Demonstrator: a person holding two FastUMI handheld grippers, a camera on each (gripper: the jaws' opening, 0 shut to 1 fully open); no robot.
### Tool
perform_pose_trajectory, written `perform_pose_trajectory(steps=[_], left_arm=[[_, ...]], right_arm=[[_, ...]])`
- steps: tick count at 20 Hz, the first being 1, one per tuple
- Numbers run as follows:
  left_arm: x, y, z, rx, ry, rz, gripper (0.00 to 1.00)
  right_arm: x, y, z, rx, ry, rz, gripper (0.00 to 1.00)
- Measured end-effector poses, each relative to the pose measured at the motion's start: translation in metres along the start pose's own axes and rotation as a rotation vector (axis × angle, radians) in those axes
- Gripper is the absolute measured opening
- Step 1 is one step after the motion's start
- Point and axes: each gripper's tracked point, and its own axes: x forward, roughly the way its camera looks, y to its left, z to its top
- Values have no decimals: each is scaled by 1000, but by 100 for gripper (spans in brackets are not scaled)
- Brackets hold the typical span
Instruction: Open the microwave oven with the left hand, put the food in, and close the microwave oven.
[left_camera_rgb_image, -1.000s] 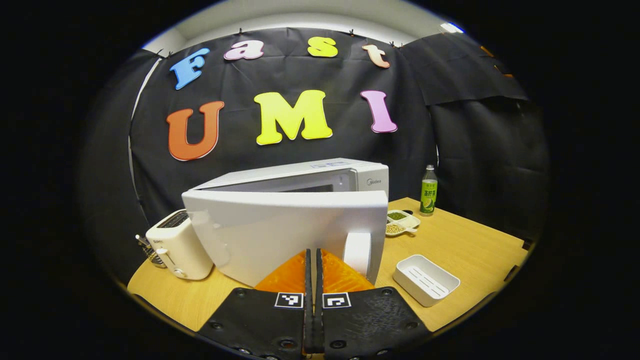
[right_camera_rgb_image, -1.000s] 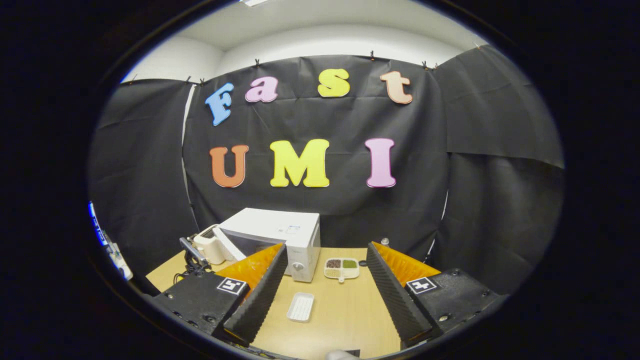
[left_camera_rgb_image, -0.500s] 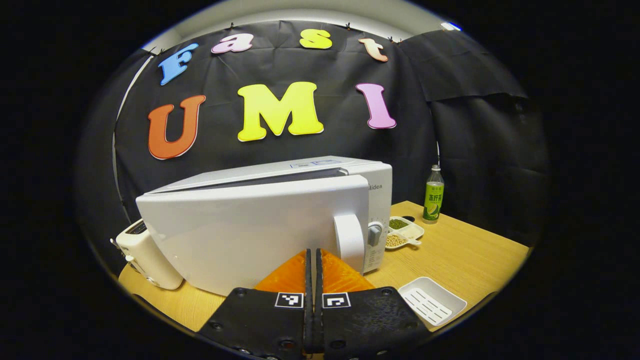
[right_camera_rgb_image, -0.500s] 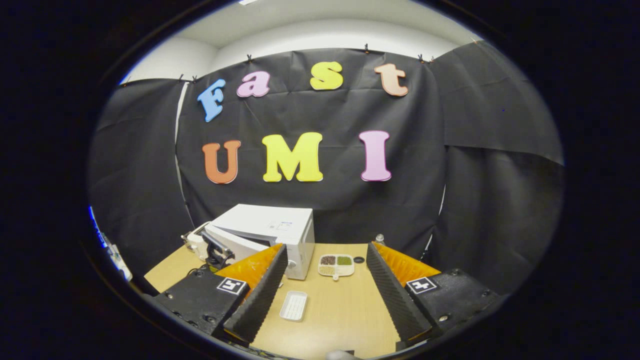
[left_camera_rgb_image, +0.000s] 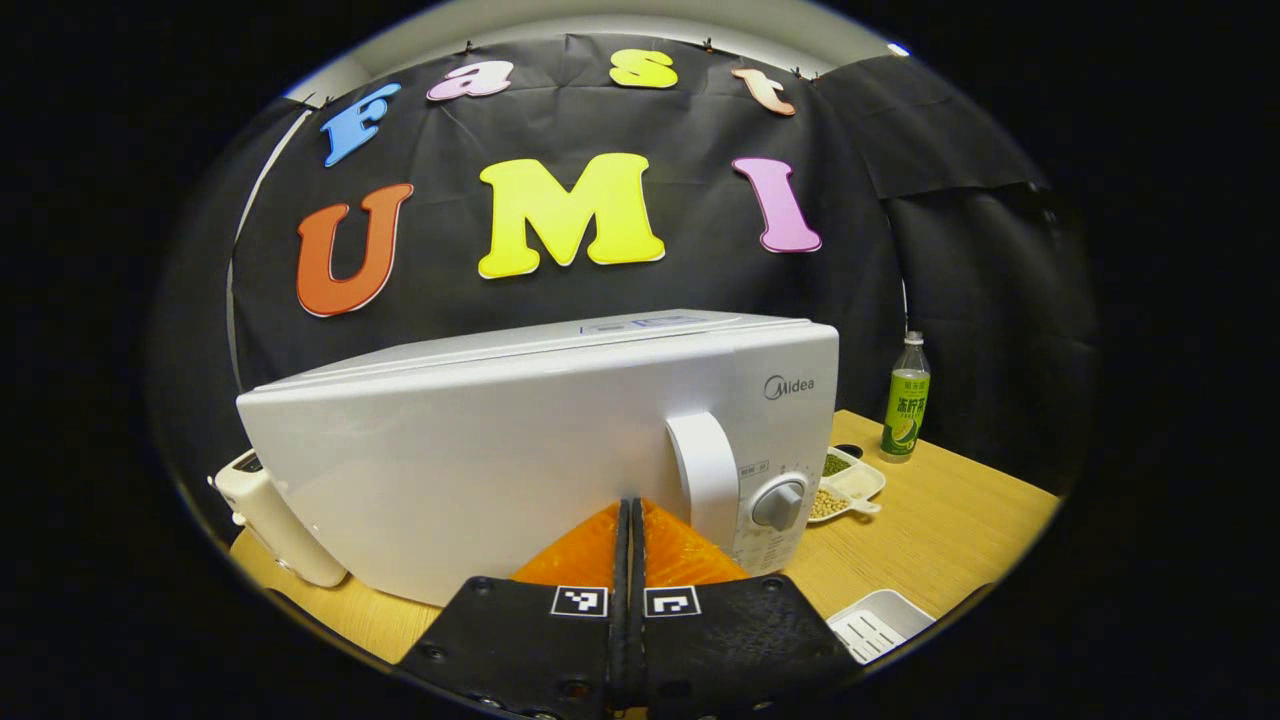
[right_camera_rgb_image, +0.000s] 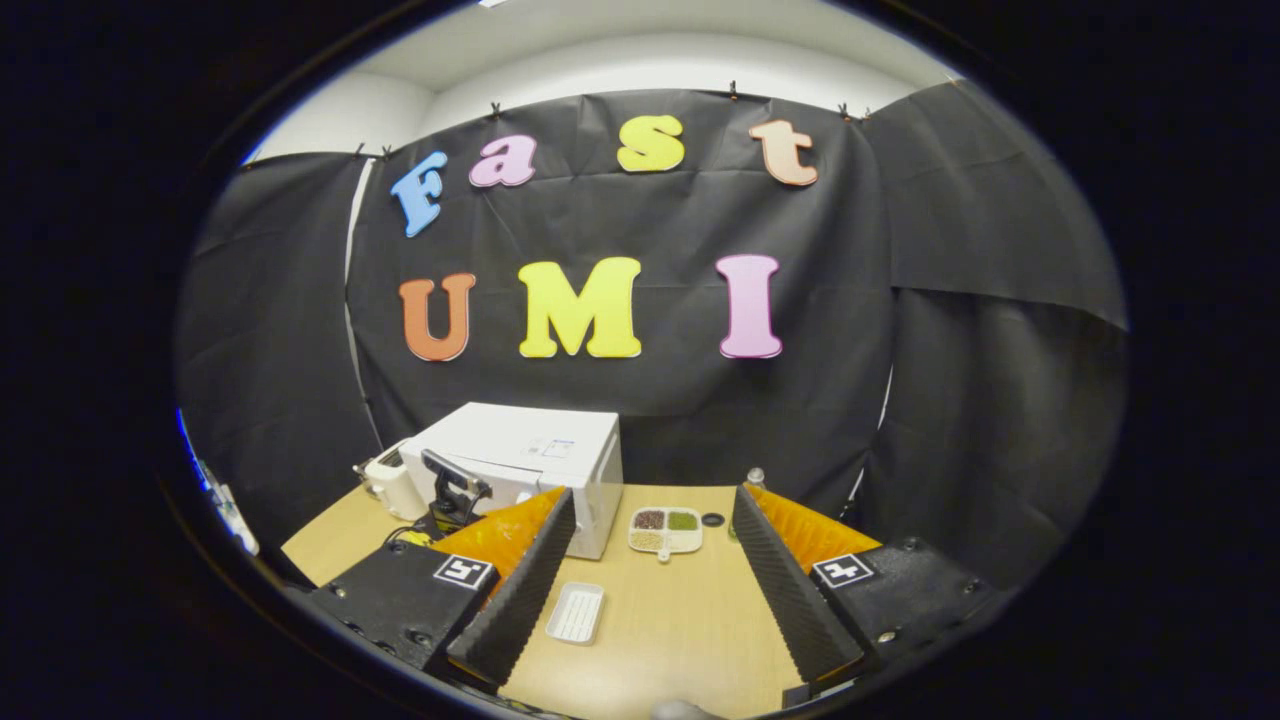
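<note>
In the left gripper view, a light wooden table (left_camera_rgb_image: 930, 505) runs across the lower part of the frame, backed by black cloth walls with a strip of pale ceiling at the top. The white microwave oven (left_camera_rgb_image: 520, 450) fills the centre, its door flush with the body, its curved handle (left_camera_rgb_image: 705, 480) and round dial (left_camera_rgb_image: 780, 503) just right of centre. A cream toaster (left_camera_rgb_image: 265, 520) peeks out at the lower left. At the right stand a green bottle (left_camera_rgb_image: 905, 412), a divided dish of beans (left_camera_rgb_image: 848, 480) beside the oven's control panel, and a white tray (left_camera_rgb_image: 880, 625) at the lower right edge. The left gripper (left_camera_rgb_image: 630, 520) sits at bottom centre, its two fingers pressed together with nothing between them, the tips close against the door just left of the handle; whether they touch it cannot be told.

In the right gripper view, the same table (right_camera_rgb_image: 680, 620) lies low in the frame under the cloth walls and ceiling. The microwave oven (right_camera_rgb_image: 520, 460) stands left of centre, the toaster (right_camera_rgb_image: 388, 482) beside it, the divided dish (right_camera_rgb_image: 665, 530) at centre and the white tray (right_camera_rgb_image: 575, 612) nearer. The left gripper (right_camera_rgb_image: 450, 492) shows in front of the oven door. The right gripper (right_camera_rgb_image: 650, 530) hangs above the table with fingers spread wide, holding nothing.
</note>
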Motion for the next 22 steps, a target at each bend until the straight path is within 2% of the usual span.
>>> perform_pose_trajectory(steps=[3,4,7,8,9,10,11,12,13,14,15,16,18,21,22], left_arm=[[2,-2,-1,-3,25,-2,0],[-3,0,-3,3,36,11,0],[-27,6,7,-7,23,47,0],[-38,4,9,-21,21,42,1],[-49,1,14,-38,17,24,2],[-61,-1,16,-49,19,10,34],[-73,-1,22,-50,16,12,65],[-91,2,30,-41,1,19,97],[-106,5,38,-31,-12,29,97],[-121,10,47,-26,-28,46,96],[-137,16,57,-30,-45,63,96],[-156,21,67,-47,-59,80,96],[-188,29,82,-70,-63,102,96],[-242,50,118,-44,-96,150,96],[-258,57,127,-44,-107,163,96]], right_arm=[[2,5,1,-5,0,11,100],[2,6,3,-17,-6,8,93],[0,10,11,-32,-32,12,92],[-1,13,13,-35,-45,15,100],[-3,16,15,-41,-57,17,93],[-4,19,17,-48,-72,21,100],[-5,23,20,-56,-86,26,92],[-7,26,23,-63,-100,31,93],[-9,30,25,-72,-113,37,100],[-10,34,26,-78,-124,42,93],[-11,37,29,-80,-135,48,100],[-13,40,30,-73,-146,52,93],[-15,47,31,-53,-160,65,93],[-17,53,29,-44,-174,67,92],[-18,56,27,-43,-181,65,100]])
